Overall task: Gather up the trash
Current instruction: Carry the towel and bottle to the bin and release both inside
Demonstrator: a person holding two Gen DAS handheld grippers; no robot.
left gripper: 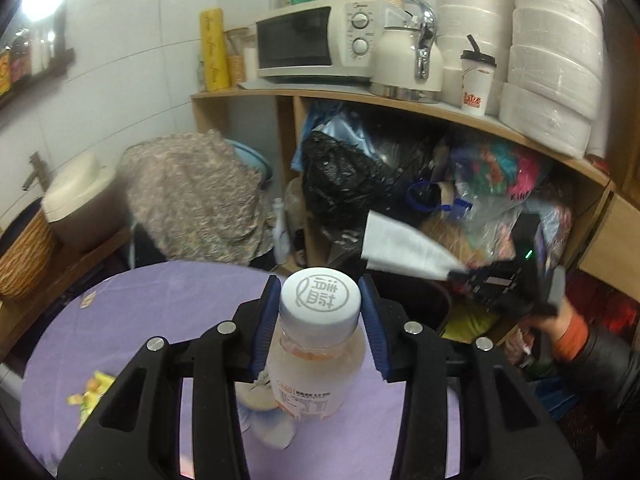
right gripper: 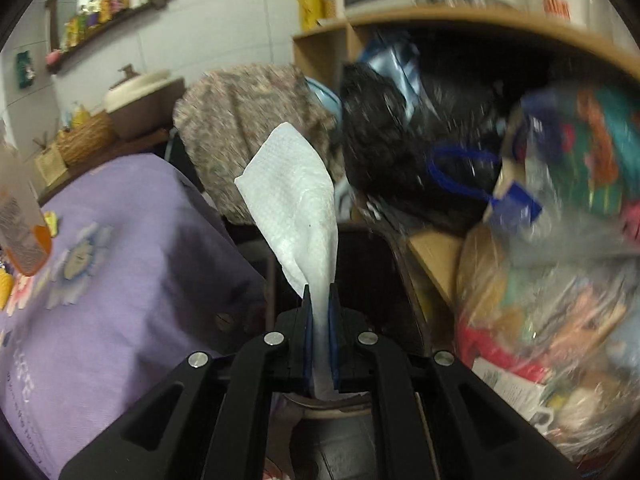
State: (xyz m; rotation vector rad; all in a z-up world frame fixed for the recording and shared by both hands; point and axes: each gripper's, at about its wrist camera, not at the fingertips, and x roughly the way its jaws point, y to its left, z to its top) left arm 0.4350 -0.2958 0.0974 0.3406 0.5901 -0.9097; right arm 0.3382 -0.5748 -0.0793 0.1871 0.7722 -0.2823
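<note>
My left gripper [left gripper: 319,312] is shut on a clear plastic bottle [left gripper: 316,364] with a white cap, held above the purple tablecloth [left gripper: 160,320]. My right gripper [right gripper: 320,300] is shut on a white paper napkin [right gripper: 296,208] that sticks up from the jaws. It hangs beyond the table's edge, over a dark bin [right gripper: 360,264]. In the left wrist view the right gripper [left gripper: 500,284] and its napkin [left gripper: 400,248] show at the right, past the table. The bottle also shows at the left edge of the right wrist view [right gripper: 20,220].
Yellow wrappers [left gripper: 94,392] and a small scrap [left gripper: 86,300] lie on the table. A wooden shelf [left gripper: 400,100] behind holds a microwave, kettle and paper rolls; black and clear bags [left gripper: 348,176] fill its lower bay. A patterned cloth [left gripper: 200,196] covers something beside it.
</note>
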